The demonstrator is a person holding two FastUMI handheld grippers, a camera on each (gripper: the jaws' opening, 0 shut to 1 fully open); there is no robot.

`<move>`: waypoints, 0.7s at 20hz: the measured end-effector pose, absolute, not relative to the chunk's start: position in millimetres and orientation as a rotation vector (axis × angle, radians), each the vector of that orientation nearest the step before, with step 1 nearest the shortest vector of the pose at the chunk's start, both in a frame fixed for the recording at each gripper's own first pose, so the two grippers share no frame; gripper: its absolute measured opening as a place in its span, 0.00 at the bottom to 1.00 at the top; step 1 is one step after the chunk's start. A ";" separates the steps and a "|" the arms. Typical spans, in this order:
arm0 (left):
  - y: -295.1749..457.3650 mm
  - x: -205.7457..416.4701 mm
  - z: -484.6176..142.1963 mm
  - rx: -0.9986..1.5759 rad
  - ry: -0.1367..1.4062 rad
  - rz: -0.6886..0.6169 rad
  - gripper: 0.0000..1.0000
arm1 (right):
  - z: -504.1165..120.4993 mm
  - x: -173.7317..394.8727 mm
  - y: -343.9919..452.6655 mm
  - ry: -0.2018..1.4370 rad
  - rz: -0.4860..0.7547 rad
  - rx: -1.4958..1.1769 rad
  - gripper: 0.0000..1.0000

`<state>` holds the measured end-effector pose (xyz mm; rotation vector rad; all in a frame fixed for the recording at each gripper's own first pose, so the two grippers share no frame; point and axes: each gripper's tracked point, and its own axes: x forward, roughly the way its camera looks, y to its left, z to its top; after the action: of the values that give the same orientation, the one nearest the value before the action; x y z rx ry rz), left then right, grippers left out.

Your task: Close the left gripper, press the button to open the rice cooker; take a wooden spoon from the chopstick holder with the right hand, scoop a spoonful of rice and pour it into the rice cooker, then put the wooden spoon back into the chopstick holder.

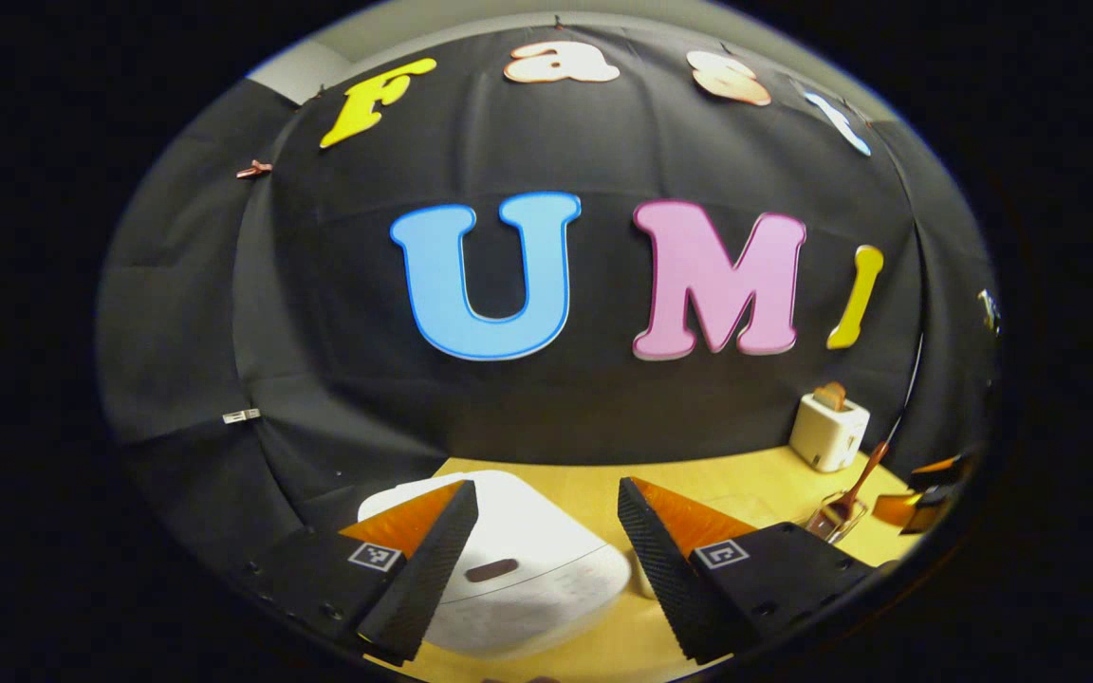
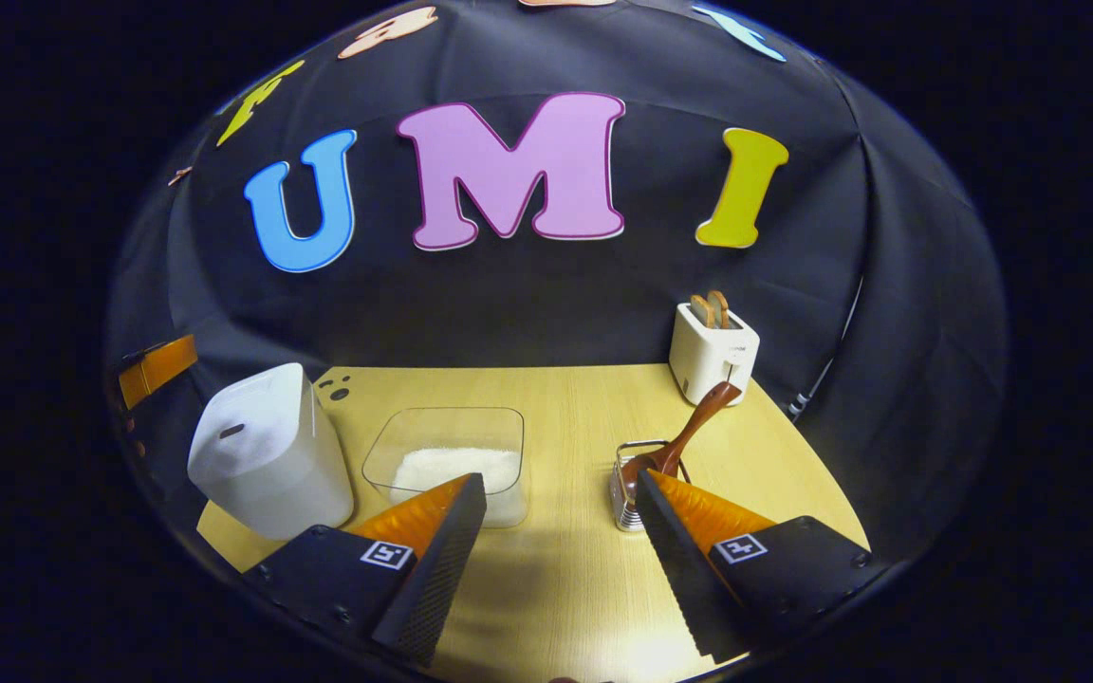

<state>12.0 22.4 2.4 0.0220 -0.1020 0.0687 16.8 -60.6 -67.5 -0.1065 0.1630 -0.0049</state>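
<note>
The pale wooden worktop (image 2: 565, 569) is seen carrying everything the task names. The white rice cooker (image 2: 267, 460) is stood at its left with the lid shut, and the dark oval button (image 1: 491, 570) on its top lies just ahead of the left gripper (image 1: 546, 541), whose jaws are held wide apart. A clear rectangular container (image 2: 447, 455) with white rice (image 2: 442, 467) heaped in its bottom is set beside the cooker. The metal chopstick holder (image 2: 624, 503) is placed to the right, near the right gripper (image 2: 561, 541), whose jaws are likewise spread and grasp nothing. The wooden spoon (image 2: 689, 427) is found standing in the holder, handle slanting up. A closed lid and a stowed spoon would be left both by a job just starting and by one finished with the lid shut again; which applies cannot be settled.
</note>
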 end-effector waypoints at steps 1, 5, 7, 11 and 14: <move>16.5 7.5 8.7 -0.002 -0.122 0.058 0.96 | -60.1 11.6 -58.7 0.149 -0.005 -0.114 0.99; -2.1 -1.7 16.2 -0.055 -0.128 -0.013 0.97 | -36.0 -2.2 -50.3 0.105 -0.005 -0.092 0.99; 1.9 -3.9 11.3 -0.069 -0.112 -0.018 0.97 | -29.6 -9.2 -40.1 0.093 0.000 -0.080 0.99; 21.3 -11.4 -15.3 -0.039 -0.074 0.009 0.98 | -37.2 -13.6 -19.4 0.079 -0.008 -0.084 0.98; 26.3 -14.6 -29.3 -0.005 -0.061 -0.022 0.98 | -46.0 -16.2 -7.4 0.089 -0.024 -0.090 0.99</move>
<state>-14.6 26.3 -29.3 -0.0052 -0.0612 -0.0217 -16.2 -7.4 -46.0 -0.0896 0.0894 -0.0242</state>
